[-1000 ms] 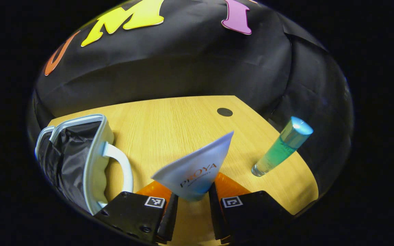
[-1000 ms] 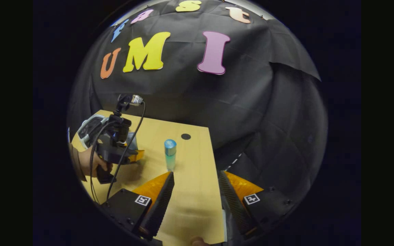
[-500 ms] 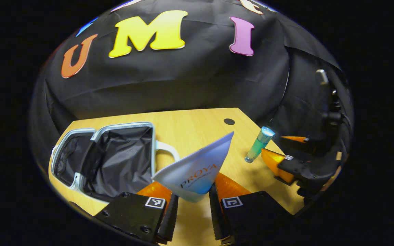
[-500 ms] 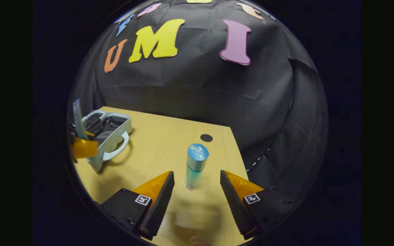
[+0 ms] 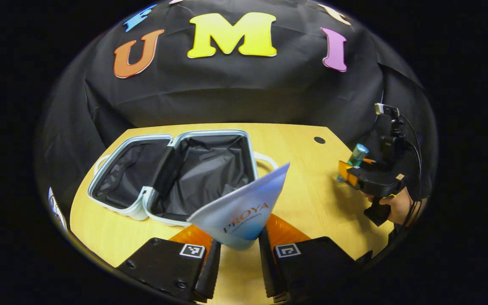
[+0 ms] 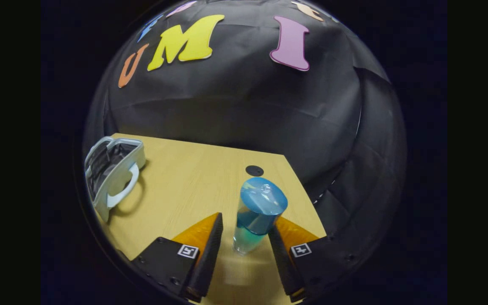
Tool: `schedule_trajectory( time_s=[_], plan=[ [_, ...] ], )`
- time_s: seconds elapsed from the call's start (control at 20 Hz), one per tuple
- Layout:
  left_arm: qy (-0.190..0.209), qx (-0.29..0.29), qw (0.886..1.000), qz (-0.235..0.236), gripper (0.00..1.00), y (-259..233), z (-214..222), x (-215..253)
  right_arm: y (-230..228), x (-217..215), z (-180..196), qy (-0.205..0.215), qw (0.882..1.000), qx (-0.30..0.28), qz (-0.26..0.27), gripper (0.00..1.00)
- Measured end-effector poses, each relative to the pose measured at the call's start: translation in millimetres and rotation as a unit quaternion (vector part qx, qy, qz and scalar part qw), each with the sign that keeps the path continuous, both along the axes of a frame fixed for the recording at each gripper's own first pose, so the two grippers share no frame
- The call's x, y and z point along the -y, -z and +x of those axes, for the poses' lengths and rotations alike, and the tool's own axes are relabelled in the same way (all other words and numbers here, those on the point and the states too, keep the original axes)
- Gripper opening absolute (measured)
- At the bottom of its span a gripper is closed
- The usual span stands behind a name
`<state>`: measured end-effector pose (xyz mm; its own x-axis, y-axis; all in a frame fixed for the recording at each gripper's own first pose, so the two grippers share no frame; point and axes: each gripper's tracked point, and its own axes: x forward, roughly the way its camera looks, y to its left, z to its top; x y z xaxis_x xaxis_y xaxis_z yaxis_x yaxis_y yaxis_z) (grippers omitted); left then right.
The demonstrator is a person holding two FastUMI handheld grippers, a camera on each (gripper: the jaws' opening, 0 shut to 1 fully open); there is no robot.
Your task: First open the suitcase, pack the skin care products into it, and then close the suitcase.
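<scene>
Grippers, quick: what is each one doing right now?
Left gripper: shut on the white-and-blue squeeze tube.
Right gripper: open, its fingers either side of the upright blue-capped green bottle, not yet closed.

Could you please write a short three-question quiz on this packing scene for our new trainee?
1. True or false: the suitcase lies open on the table.
2. What does the left gripper hold? A) a tube B) a jar C) nothing
3. The bottle stands upright between the fingers of which gripper?

Key: 1 true. 2 A, the tube. 3 the right gripper, whose fingers flank the bottle with a gap still visible on one side.
</scene>
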<state>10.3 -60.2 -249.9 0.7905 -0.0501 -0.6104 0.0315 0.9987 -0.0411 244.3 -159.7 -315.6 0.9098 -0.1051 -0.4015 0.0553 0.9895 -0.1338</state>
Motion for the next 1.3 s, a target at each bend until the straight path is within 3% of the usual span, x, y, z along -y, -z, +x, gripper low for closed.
schedule_trajectory(
  time_s=[0.1, 0.25, 0.55, 0.85, 1.1, 1.3],
  plan=[
    [-0.006, -0.002, 1.0, 0.0, 0.46, -1, 2, -13, 0, -1, 0, 0.011, 1.0, 0.001, 0.018, 0.41],
    [-0.006, -0.002, 1.0, 0.008, 0.46, -5, 12, -33, -4, -7, -15, 0.017, 0.999, -0.013, 0.024, 0.36],
    [0.018, -0.031, 0.999, 0.026, 0.46, 5, 39, -70, -46, -42, -97, -0.003, 0.999, -0.039, 0.03, 0.36],
    [0.018, -0.121, 0.992, 0.038, 0.46, 54, 67, -99, -104, -98, -172, -0.015, 0.998, -0.031, 0.059, 0.35],
    [0.01, -0.191, 0.981, 0.038, 0.46, 101, 73, -116, -141, -117, -192, -0.024, 0.999, -0.007, 0.027, 0.35],
    [0.019, -0.209, 0.977, 0.037, 0.46, 114, 82, -114, -156, -117, -189, -0.012, 1.0, 0.001, 0.024, 0.35]
  ],
)
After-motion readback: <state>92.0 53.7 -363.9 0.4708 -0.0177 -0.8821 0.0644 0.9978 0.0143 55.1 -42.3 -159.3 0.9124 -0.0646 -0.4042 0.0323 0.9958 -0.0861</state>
